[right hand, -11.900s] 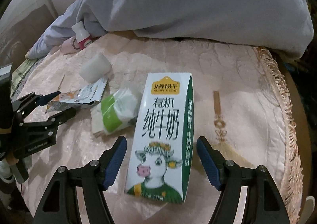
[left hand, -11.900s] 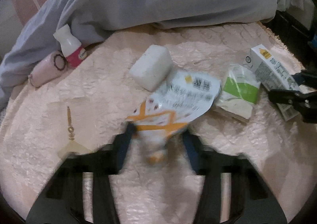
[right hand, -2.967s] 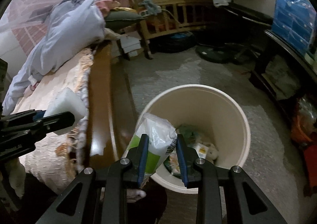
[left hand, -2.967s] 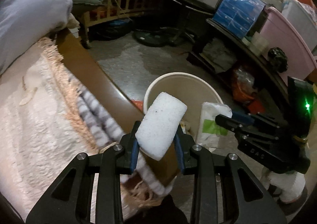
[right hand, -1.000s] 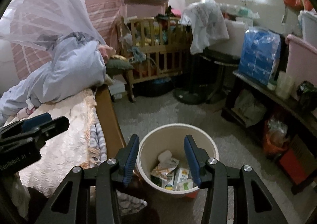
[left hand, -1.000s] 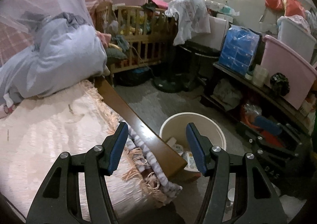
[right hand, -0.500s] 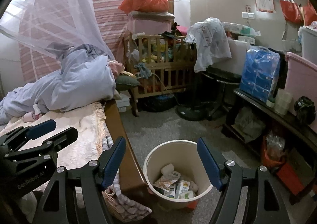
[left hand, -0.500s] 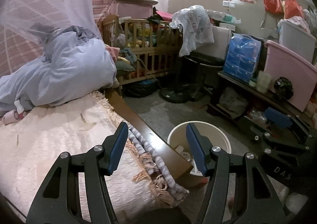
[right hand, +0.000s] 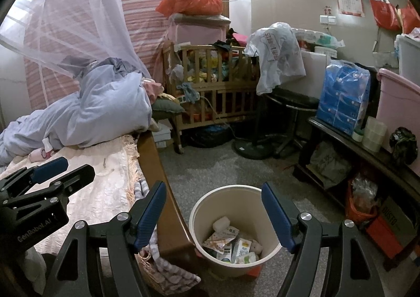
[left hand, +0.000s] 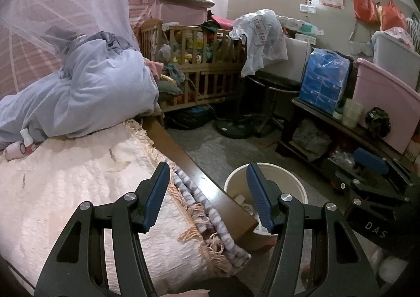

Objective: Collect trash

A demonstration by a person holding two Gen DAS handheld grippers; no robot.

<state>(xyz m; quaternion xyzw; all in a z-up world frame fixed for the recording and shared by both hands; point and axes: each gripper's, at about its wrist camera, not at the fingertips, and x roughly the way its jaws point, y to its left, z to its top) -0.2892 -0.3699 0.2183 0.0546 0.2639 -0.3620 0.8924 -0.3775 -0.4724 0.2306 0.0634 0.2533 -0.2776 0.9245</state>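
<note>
A cream waste bin (right hand: 194, 218) stands on the floor beside the bed's wooden rail. Inside it lie a white foam block (right hand: 221, 223), a printed snack wrapper (right hand: 220, 238) and some cartons (right hand: 242, 247). My right gripper (right hand: 212, 192) hovers above the bin, open and empty. My left gripper (left hand: 206, 181) is open too, with nothing between its fingers, over the bed's corner, and the bin (left hand: 290, 182) shows partly behind its right finger. A small white-capped bottle (left hand: 25, 135) and a pink item (left hand: 14, 151) lie on the bed by the quilt.
A pink coverlet (left hand: 65, 186) covers the bed, with a blue quilt (left hand: 99, 92) heaped at its far end. A wooden crib (right hand: 218, 92) stands behind. A fan base (right hand: 252, 150), a black stool (right hand: 291, 100) and a low dark shelf (right hand: 367, 150) ring the floor space.
The right jaws have spread wider over the last second. Both views have lifted, so the bin sits lower in them. The foam block and green pack held earlier now lie in the bin.
</note>
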